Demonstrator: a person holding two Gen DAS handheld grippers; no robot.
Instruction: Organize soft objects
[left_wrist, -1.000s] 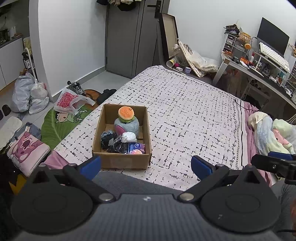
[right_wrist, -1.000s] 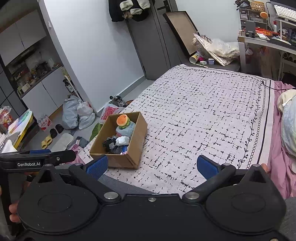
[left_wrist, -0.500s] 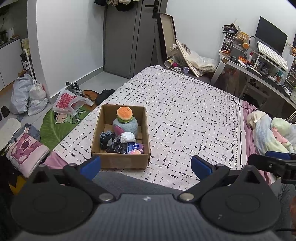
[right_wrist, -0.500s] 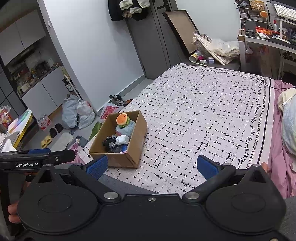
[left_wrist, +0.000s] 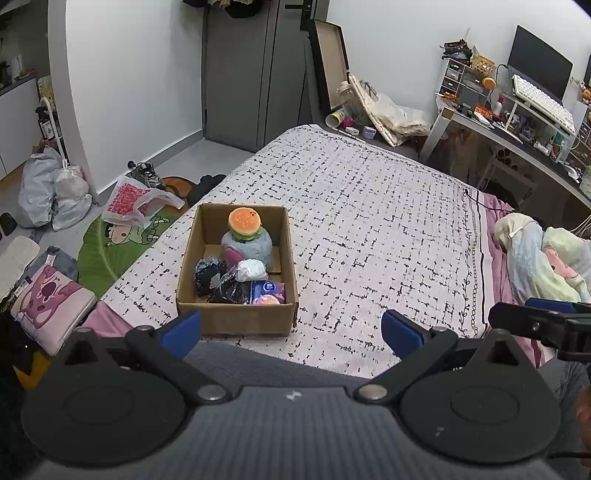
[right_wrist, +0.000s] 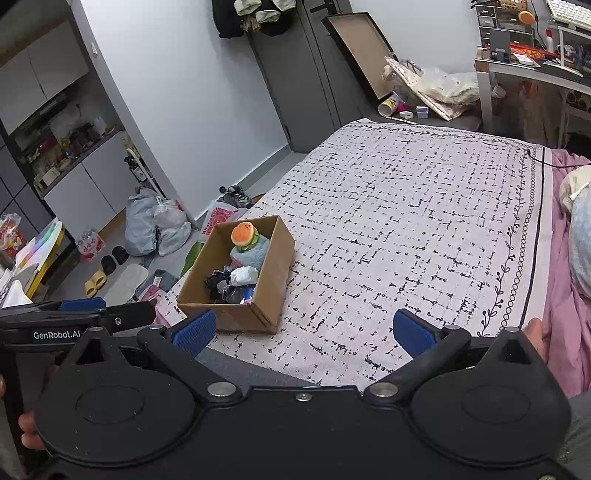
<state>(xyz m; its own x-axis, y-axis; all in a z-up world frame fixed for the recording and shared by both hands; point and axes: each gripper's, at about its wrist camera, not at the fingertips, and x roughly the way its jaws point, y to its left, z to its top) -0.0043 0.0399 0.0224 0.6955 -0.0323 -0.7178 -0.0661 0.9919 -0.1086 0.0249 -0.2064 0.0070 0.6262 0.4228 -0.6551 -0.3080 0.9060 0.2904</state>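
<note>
The soft objects are seen piled in a cardboard box (left_wrist: 236, 317) at the near left of the bed (left_wrist: 388, 221), a burger plush (left_wrist: 244, 222) on top. It is judged light and squashy (best pinched across its bun). Both the left gripper (left_wrist: 291, 328) and right gripper (right_wrist: 303, 328) are held spread and empty.

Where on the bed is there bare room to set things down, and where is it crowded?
The patterned bedspread lies bare from the cardboard box across to the crumpled blanket and back to the far edge. Inside the box it is crowded, packed around the burger plush.
</note>
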